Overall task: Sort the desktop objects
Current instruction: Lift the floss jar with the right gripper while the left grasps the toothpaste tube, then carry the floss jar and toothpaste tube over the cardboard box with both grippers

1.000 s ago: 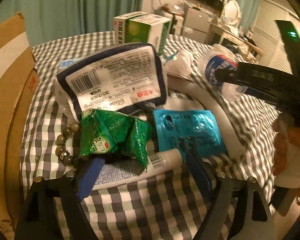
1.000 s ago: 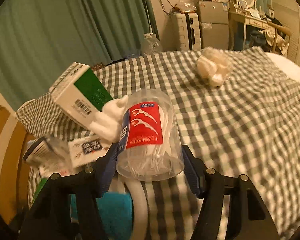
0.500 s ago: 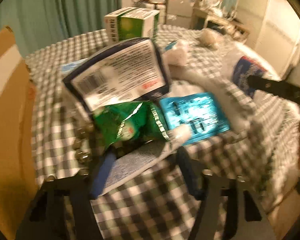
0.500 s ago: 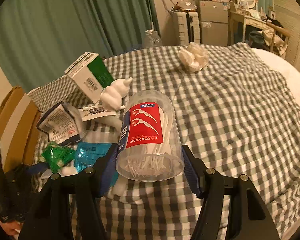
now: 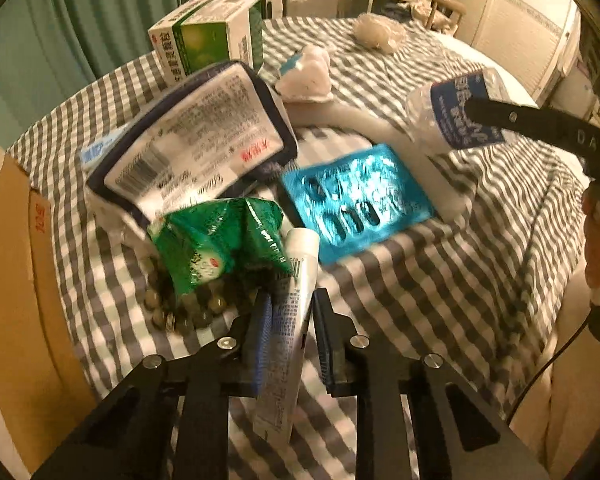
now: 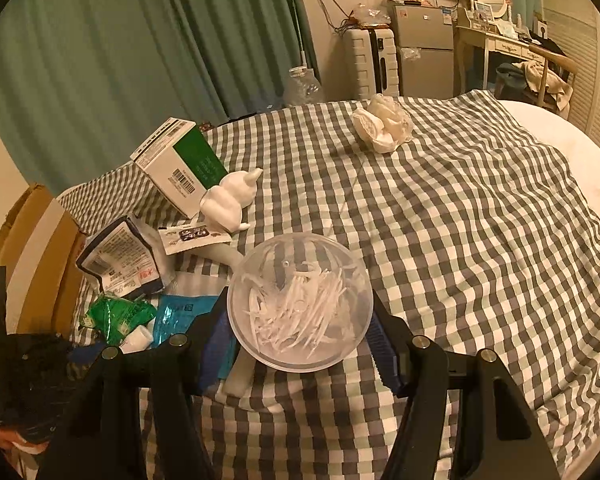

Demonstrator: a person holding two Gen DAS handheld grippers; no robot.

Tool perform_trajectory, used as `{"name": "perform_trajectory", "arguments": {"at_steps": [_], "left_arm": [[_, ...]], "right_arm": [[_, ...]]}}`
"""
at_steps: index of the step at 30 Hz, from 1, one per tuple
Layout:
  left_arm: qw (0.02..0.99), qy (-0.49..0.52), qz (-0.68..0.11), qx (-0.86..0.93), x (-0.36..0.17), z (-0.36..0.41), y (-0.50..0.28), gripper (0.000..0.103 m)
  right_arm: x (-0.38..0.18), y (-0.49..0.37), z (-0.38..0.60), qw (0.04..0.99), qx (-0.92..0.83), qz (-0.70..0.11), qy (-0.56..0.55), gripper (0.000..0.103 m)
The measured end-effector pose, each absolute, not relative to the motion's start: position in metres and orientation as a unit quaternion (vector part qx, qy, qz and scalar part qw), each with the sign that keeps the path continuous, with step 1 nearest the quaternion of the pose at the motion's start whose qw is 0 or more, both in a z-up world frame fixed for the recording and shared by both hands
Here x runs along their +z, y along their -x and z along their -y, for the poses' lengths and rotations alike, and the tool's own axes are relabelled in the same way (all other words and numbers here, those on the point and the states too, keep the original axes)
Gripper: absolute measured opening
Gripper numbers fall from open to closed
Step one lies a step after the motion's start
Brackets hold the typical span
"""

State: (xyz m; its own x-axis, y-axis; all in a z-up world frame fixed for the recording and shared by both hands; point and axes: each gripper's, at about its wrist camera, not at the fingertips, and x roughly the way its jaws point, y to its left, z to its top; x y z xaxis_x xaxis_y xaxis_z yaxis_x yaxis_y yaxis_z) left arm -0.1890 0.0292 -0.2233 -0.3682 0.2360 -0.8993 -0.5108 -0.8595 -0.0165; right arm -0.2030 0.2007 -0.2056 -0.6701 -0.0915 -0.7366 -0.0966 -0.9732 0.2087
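Since a second ago my left fingers (image 5: 288, 320) have gone from wide apart to narrow, and they are closing now on the white tube (image 5: 290, 332), which stands between them with its cap end (image 5: 302, 240) pointing at the green packet (image 5: 220, 240). My right fingers (image 6: 300, 336) have carried the clear tub of floss picks (image 6: 300, 304) a little way off the pile; the tub now shows its round end to the camera, where before it showed its red label. These fingers are at middle width, clamped on the tub's sides.

Progress, judged from the layout: sorting is at an early stage. Two items are in hand; neither has been set down in a sorted place.

Items left, located from the green packet:
- beads (image 5: 188, 312) just beside and partly under it;
- white pouch with dark border (image 5: 196, 148) touching it on the far side;
- blue blister pack (image 5: 356, 200) just beside it, toward the right gripper;
- green-and-white box (image 5: 208, 40) and white figurine (image 5: 306, 76) well beyond it;
- crumpled white wad (image 6: 384, 128) far off on the checked cloth (image 6: 480, 240).

The cardboard box (image 5: 16, 280) stands near the packet at the cloth's edge; I take it as a likely bin, though its inside is not visible.

Limits of view: the left picture is motion-blurred, so printed text is unreadable. The tube's lower end is cut off by the gripper body. Whether the pads press the tube fully yet is hard to tell.
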Motion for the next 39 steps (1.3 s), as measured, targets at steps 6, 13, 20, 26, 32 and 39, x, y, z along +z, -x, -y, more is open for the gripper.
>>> {"name": "perform_trajectory", "arguments": {"at_steps": [6,13,20,26,32,39], "left_arm": [[0.226,0.507,-0.118,0.823,-0.209,-0.023,0.169,0.019],[0.237,0.478,-0.086,0.841,-0.171,-0.022,0.150,0.019],[0.225,0.465,-0.037,0.856,-0.147,-0.015,0.142,0.019],[0.233,0.435,-0.017,0.869,-0.116,-0.019,0.127,0.019],[0.243,0.406,-0.020,0.880,-0.081,-0.025,0.115,0.019],[0.240,0.383,-0.024,0.892,-0.042,-0.019,0.109,0.019]], "right_arm": [[-0.195,0.182,-0.200,0.000,0.908,-0.116,0.403,0.061],[-0.185,0.155,-0.203,0.004,0.909,-0.125,0.399,0.061],[-0.166,0.133,-0.201,0.000,0.914,-0.130,0.383,0.061],[-0.145,0.109,-0.196,-0.006,0.919,-0.129,0.372,0.061],[-0.122,0.088,-0.182,-0.024,0.926,-0.123,0.357,0.061],[-0.082,0.068,-0.156,-0.050,0.938,-0.102,0.328,0.061]]}}
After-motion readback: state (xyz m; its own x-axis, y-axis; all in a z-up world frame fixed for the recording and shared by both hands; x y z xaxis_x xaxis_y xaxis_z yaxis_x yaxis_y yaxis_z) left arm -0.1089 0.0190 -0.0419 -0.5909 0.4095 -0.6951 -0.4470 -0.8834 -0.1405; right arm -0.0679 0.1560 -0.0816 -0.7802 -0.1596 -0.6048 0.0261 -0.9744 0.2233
